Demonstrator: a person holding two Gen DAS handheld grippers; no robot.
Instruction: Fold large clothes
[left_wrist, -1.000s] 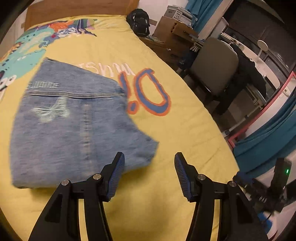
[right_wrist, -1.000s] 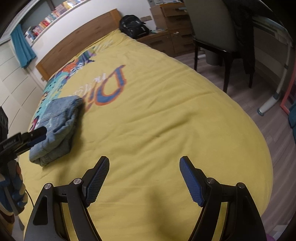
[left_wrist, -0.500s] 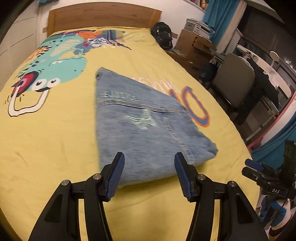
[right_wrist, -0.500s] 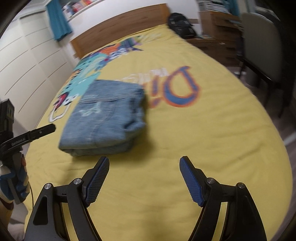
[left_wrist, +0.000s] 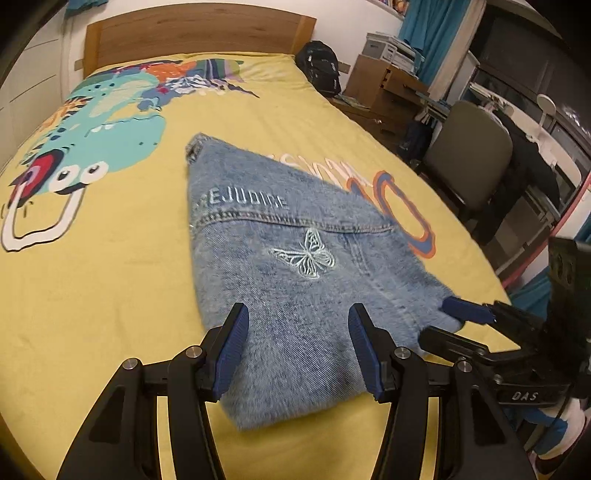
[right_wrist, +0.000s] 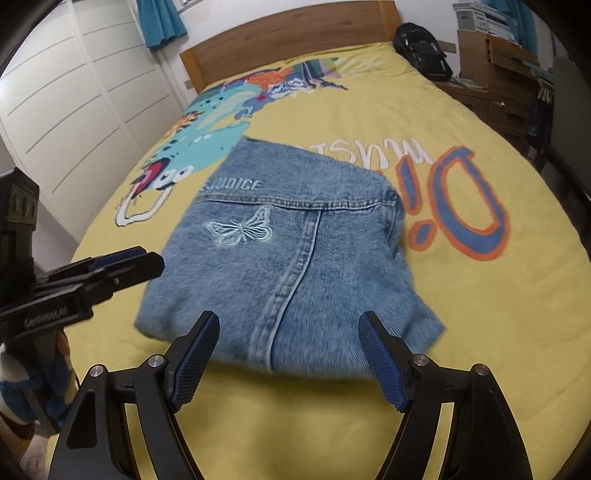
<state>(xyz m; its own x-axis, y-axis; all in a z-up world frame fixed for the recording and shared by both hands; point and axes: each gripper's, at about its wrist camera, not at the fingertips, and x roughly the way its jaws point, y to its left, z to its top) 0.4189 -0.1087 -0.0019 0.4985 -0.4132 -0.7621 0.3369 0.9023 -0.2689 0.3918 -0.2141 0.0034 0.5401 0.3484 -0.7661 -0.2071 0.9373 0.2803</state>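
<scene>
The left gripper (left_wrist: 297, 354) is at the 6 o'clock edge of its own view, and its two blue pads are spread apart with nothing pinched between them. It hangs over the near edge of the folded jeans (left_wrist: 295, 269), and I cannot tell if it touches them. The right gripper (right_wrist: 288, 360) is also low at 6 o'clock in its view, and its pads are spread even wider, with nothing held. In the left view the right gripper comes in from 4 o'clock, and its blue tip is just beside the right corner of the jeans. In the right view the left gripper comes in from 9 o'clock, near the left side of the jeans. The jeans are blue and folded into a thick, flat pile. They lie in the middle of the yellow bed cover (right_wrist: 480, 350), straight up at 12 o'clock from both grippers. On top of the jeans there is a pale butterfly (right_wrist: 240, 230) sewn on, and some pale letters above it. A long seam runs down the pile toward the right gripper. The bed cover has a big blue and orange letter (right_wrist: 465, 203) at 2 o'clock from the jeans, and a bright green cartoon animal (left_wrist: 103, 136) at 10 o'clock. Farther away at 12 o'clock is a wooden headboard (left_wrist: 199, 37). A black backpack (right_wrist: 423, 46) sits at 1 o'clock by the bed. A grey chair (left_wrist: 469, 155) stands at 3 o'clock in the left view.
</scene>
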